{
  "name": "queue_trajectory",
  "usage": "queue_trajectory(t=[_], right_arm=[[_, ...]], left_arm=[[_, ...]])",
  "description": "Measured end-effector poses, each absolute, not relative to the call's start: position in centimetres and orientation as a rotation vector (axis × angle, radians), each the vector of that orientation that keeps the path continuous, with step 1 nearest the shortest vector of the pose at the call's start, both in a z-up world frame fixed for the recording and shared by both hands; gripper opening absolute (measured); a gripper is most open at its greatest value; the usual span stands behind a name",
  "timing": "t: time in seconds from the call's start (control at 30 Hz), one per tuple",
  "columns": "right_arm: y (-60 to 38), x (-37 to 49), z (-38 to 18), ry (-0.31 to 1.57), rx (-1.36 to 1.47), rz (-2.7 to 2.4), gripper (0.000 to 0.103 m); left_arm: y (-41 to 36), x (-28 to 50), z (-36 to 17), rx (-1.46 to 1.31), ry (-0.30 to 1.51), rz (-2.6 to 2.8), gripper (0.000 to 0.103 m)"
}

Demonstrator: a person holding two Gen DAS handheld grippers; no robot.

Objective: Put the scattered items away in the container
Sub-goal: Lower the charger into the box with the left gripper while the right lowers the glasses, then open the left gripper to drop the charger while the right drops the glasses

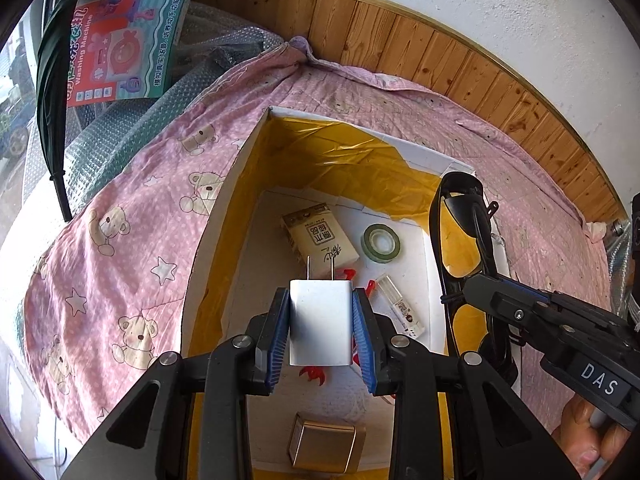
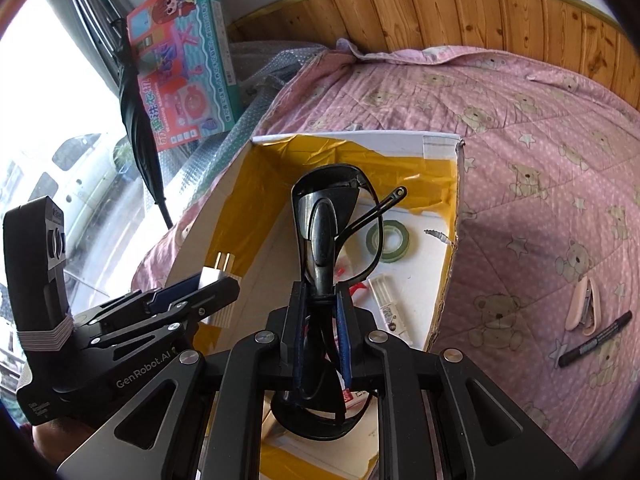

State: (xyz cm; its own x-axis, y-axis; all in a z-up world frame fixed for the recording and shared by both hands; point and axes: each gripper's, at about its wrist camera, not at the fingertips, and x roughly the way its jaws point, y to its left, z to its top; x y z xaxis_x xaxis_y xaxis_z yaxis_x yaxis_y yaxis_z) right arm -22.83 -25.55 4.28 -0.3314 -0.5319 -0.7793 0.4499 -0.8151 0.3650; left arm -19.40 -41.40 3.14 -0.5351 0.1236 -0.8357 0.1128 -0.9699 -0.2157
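Box point(image 1: 248, 148) below: left fingers point(image 1: 280, 320) clamp charger point(image 1: 320, 324); right fingers point(image 2: 344, 332) clamp glasses point(image 2: 320, 232), lenses partly hidden.

Daylight pours in from the window point(image 2: 60, 128) off to the left of the tongs, blown out to near white. The bedspread point(image 2: 520, 168) is evenly lit, shadows soft. Heavy fisheye bending with dark corners; the centre stays sharp, edges go mushy.

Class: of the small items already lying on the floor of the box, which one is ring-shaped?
The green tape roll, lying flat near the box's far end. The carton, clear tube and gold block are all straight-sided.
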Motion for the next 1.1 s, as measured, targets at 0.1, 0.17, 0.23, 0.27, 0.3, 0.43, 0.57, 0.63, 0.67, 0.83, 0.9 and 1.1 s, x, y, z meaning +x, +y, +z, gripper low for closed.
queue_trajectory(t=[0.1,0.17,0.23,0.27,0.3,0.43,0.57,0.63,0.67,0.83,0.9,1.1], right_arm=[[-25.5,-22.9,4.2,-0.113,1.304,-2.165,0.022],[-25.3,-22.8,4.3,-0.124,1.296,-2.168,0.024],[-25.2,-22.8,4.3,-0.134,1.294,-2.168,0.024],[-25.1,-22.7,4.4,-0.137,1.293,-2.164,0.024],[-25.1,-22.6,4.4,-0.139,1.292,-2.161,0.024],[-24.6,-22.1,4.6,-0.158,1.286,-2.156,0.024],[-23.9,-21.7,4.5,-0.175,1.288,-2.155,0.024],[-23.5,-21.4,4.5,-0.182,1.289,-2.154,0.024],[-23.4,-21.3,4.4,-0.185,1.289,-2.154,0.025],[-22.9,-20.6,4.5,-0.195,1.287,-2.146,0.025],[-22.8,-20.3,4.6,-0.199,1.283,-2.143,0.025],[-22.2,-19.1,5.1,-0.214,1.271,-2.138,0.025]], left_arm=[[-41.5,-19.6,2.9,-1.526,-0.387,2.726,0.033],[-41.5,-19.6,2.8,-1.534,-0.383,2.729,0.033],[-41.4,-19.5,2.9,-1.53,-0.376,2.733,0.035],[-41.4,-19.5,2.9,-1.53,-0.373,2.736,0.036],[-41.3,-19.5,3.0,-1.527,-0.374,2.737,0.036],[-41.2,-19.3,3.0,-1.524,-0.375,2.732,0.036],[-41.2,-19.0,3.2,-1.525,-0.381,2.733,0.036],[-41.2,-18.8,3.3,-1.522,-0.391,2.737,0.036],[-41.2,-18.7,3.3,-1.52,-0.392,2.738,0.036],[-41.1,-18.1,3.6,-1.52,-0.396,2.741,0.036],[-40.9,-17.9,3.8,-1.516,-0.395,2.739,0.036],[-40.2,-17.1,4.6,-1.5,-0.38,2.742,0.036]])
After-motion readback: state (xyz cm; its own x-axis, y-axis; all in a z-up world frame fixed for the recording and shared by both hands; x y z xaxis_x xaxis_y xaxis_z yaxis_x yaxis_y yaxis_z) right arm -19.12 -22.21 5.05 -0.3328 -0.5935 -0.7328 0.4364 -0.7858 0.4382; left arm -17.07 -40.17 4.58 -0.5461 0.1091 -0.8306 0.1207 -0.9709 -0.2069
